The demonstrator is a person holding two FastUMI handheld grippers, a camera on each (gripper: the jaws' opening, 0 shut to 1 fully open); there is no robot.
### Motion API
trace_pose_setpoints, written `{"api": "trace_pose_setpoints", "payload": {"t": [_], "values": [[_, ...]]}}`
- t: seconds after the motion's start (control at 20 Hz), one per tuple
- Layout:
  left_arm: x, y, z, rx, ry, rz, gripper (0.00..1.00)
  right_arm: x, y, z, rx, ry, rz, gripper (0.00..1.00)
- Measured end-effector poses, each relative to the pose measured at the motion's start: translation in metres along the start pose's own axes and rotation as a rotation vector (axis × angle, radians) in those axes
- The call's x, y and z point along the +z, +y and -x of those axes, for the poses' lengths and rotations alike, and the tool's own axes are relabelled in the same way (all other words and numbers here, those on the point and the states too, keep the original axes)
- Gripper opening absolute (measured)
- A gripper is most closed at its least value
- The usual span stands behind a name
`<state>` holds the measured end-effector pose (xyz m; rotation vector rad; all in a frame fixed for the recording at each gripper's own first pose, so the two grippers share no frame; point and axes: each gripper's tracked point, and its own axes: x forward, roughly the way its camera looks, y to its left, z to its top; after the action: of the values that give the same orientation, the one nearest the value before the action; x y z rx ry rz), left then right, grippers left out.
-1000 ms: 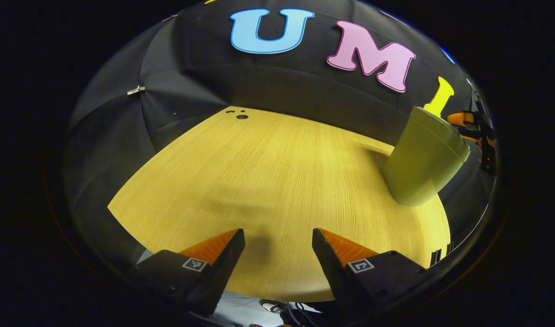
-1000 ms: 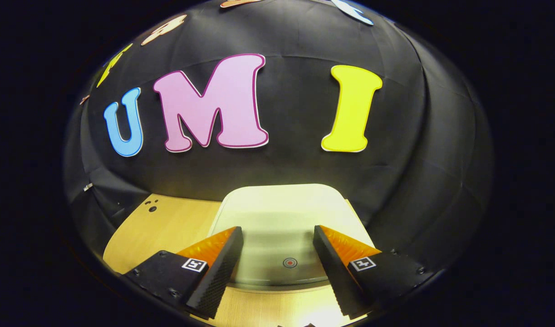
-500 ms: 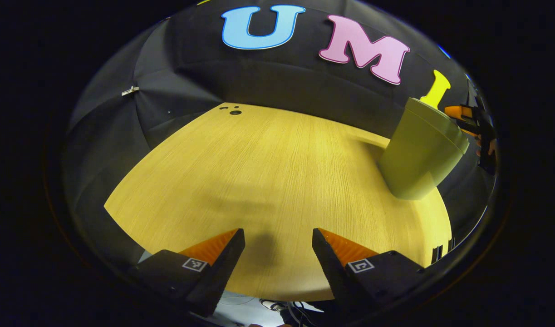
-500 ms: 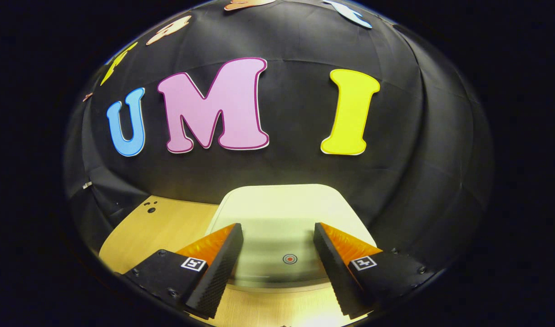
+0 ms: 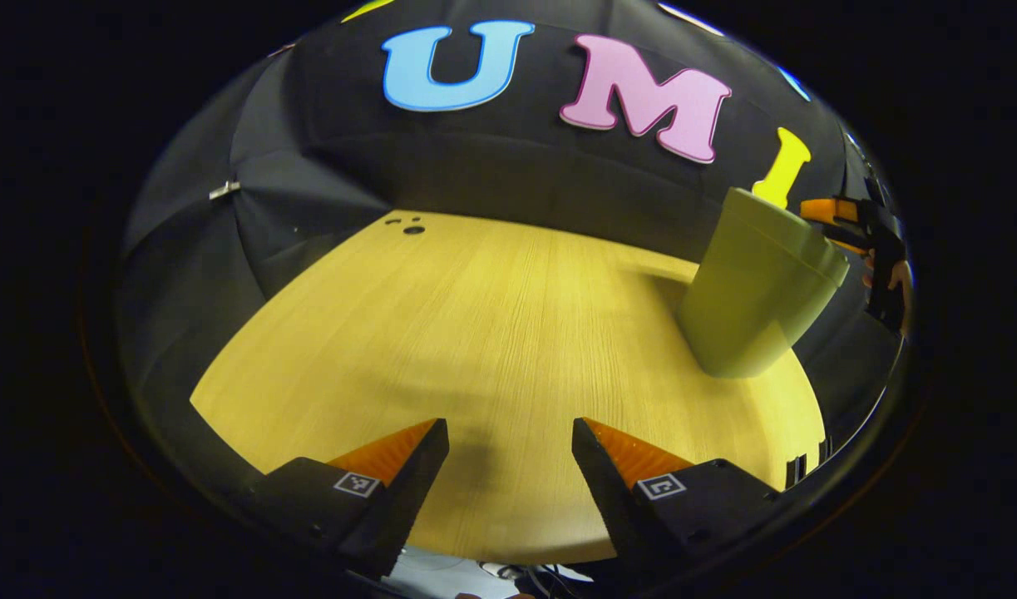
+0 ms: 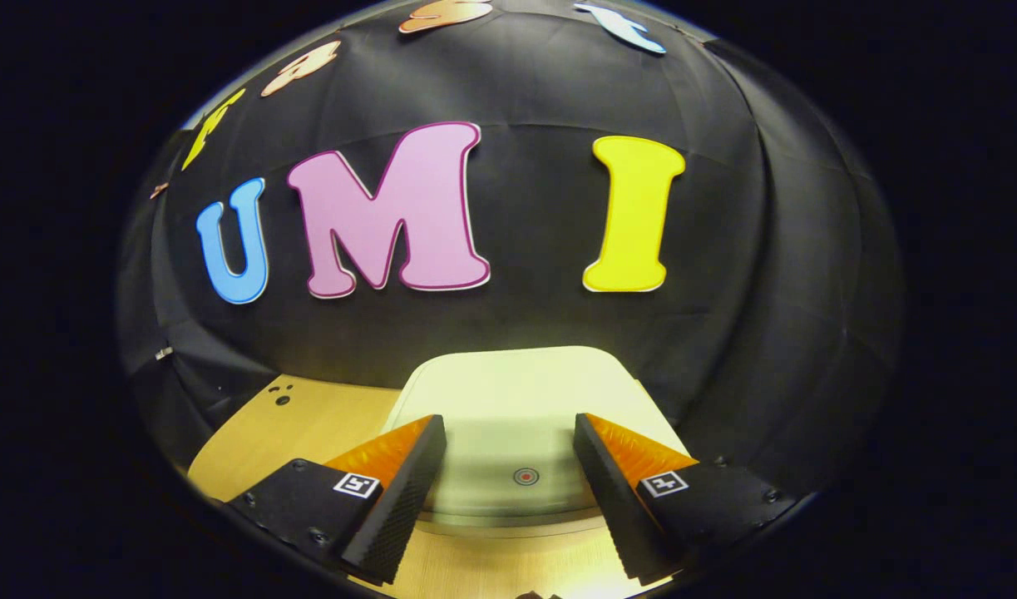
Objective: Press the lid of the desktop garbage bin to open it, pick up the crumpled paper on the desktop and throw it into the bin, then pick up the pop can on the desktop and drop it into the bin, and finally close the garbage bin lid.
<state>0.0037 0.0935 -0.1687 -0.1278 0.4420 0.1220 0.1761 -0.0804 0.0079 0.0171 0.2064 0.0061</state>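
We hold the right gripper spread above the shut bin lid; left gripper spread over the wooden desktop.

We counted one garbage bin | one lid, shut | one table | two grippers: left gripper, right gripper

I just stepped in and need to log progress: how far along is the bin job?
The bin has its lid down flat, and the table is bare of paper and can, so this looks like the end. The right gripper hangs open over the lid; the left gripper is open and holds nothing.
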Motion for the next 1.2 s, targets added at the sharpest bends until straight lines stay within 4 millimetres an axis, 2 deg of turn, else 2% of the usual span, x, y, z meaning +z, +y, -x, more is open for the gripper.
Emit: {"api": "trace_pose_setpoints", "payload": {"t": [0.2,0.35,0.6,0.75,0.9,1.05,1.2], "values": [[0.048,-0.012,0.005,-0.017,-0.094,-0.041,0.96,0.015,-0.005,0.012,-0.041,-0.071,0.007,0.98],[0.083,-0.027,0.014,-0.042,-0.164,-0.043,0.96,0.018,0.004,0.026,-0.023,-0.094,0.041,0.98],[0.134,-0.048,0.037,-0.068,-0.287,-0.055,0.96,0.028,0.029,0.067,0.029,-0.153,0.123,0.98],[0.155,-0.056,0.052,-0.067,-0.356,-0.073,0.96,0.018,0.047,0.091,0.041,-0.153,0.140,0.98],[0.161,-0.063,0.067,-0.072,-0.413,-0.083,0.96,0.002,0.072,0.114,0.092,-0.162,0.136,0.98],[0.154,-0.063,0.070,-0.067,-0.426,-0.087,0.96,-0.020,0.089,0.128,0.134,-0.132,0.159,0.98],[0.144,-0.061,0.070,-0.069,-0.411,-0.068,0.96,-0.026,0.099,0.137,0.156,-0.130,0.173,0.98]]}}
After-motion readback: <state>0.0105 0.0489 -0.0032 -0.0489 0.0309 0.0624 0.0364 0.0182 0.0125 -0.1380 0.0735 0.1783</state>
